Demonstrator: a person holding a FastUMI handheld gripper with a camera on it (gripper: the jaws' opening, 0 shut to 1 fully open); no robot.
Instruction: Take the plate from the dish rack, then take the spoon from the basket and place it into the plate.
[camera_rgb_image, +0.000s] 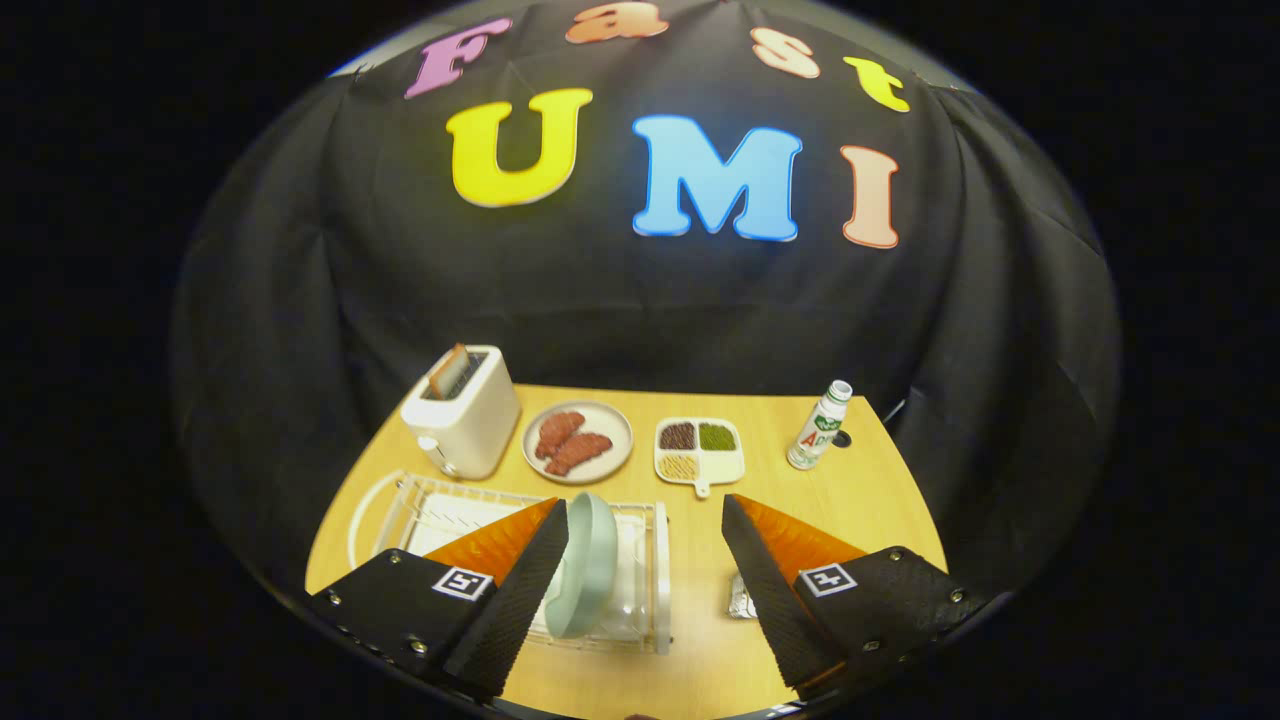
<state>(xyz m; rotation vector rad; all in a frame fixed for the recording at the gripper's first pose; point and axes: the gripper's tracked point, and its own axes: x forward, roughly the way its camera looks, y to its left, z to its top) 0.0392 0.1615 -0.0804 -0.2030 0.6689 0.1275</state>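
Observation:
A pale green plate (584, 566) stands on edge in the white wire dish rack (660, 570) on the wooden table. My gripper (645, 515) hangs above the rack with its fingers wide apart. The left finger (520, 590) is right beside the plate's left face, the right finger (775, 590) well to the plate's right. Nothing is held between them. Part of the rack lies hidden under the left finger.
Beyond the rack stand a white toaster (462, 424) with a slice in it, a grey plate of meat (578, 442), a divided tray of grains (699, 449) and a small bottle (819, 425). A crumpled foil piece (740, 598) lies by the right finger.

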